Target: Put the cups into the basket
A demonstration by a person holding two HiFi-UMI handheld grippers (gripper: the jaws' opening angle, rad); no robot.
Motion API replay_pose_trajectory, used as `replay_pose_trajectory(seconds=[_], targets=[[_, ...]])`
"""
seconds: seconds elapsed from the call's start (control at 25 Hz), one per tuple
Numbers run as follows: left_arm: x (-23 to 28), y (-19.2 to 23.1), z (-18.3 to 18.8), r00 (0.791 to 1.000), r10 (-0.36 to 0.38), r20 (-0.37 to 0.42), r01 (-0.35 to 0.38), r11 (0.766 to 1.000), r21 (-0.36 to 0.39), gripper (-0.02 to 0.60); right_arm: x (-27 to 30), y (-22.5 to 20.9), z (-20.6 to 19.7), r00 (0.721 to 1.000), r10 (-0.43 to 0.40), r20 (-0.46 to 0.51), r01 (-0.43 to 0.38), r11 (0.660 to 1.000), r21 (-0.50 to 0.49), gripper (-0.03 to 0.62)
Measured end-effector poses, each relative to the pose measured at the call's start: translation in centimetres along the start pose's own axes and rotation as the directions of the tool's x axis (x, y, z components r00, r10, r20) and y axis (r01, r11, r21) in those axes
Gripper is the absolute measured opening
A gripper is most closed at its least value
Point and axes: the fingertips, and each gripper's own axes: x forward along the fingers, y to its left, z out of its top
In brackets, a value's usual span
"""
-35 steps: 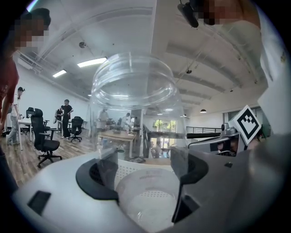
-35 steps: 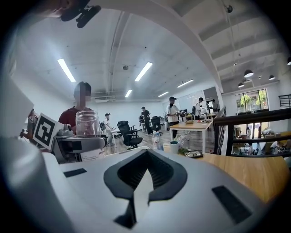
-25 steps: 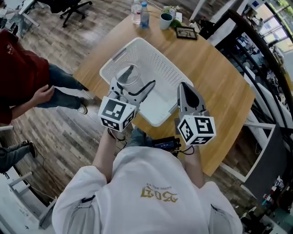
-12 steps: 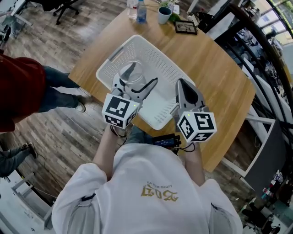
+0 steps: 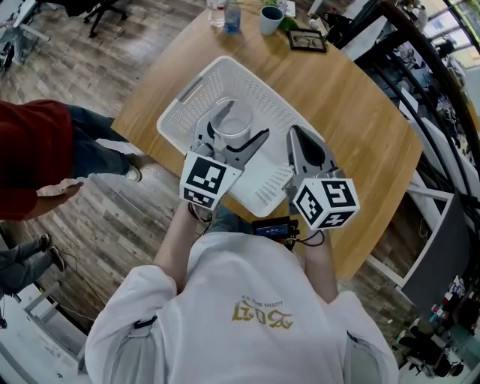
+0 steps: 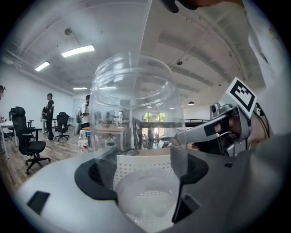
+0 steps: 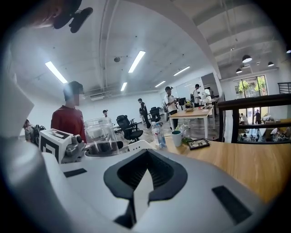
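Observation:
In the head view a white perforated basket point(image 5: 264, 101) stands on the round wooden table point(image 5: 352, 97). My left gripper point(image 5: 234, 135) is shut on a clear plastic cup point(image 5: 234, 120), held upright over the basket's near half. In the left gripper view the cup point(image 6: 136, 100) fills the space between the dark pads point(image 6: 93, 182), with the basket point(image 6: 142, 164) showing through it. My right gripper point(image 5: 295, 135) is shut and empty, over the basket's right edge. In the right gripper view its jaws point(image 7: 138, 175) are pressed together, and the cup point(image 7: 101, 134) is to the left.
Two water bottles point(image 5: 225, 13), a teal mug point(image 5: 269, 19) and a framed picture point(image 5: 307, 39) sit at the table's far edge. A person in red point(image 5: 34, 154) stands on the floor at the left. A black railing point(image 5: 435, 97) runs along the right.
My left gripper has carried the cup a little right and farther over the basket. The right gripper has barely moved. The person in red has shifted on the left.

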Motion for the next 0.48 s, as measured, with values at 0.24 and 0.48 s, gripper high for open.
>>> replay_pose_trajectory(seconds=[0.24, 0.48], targets=[[1.3, -0.4, -0.3, 0.997, -0.059, -0.057, 0.063, 0.996, 0.059, 0.356, 0.5, 0.1, 0.6, 1.0, 0.024, 0.004, -0.024, 0.998, 0.06, 0.011], [3.0, -0.3, -0.6, 0.99, -0.11, -0.085, 0.121, 0.983, 0.137, 0.356, 0.8, -0.6, 0.9, 1.0, 0.001, 0.009, -0.001, 0.997, 0.074, 0.011]])
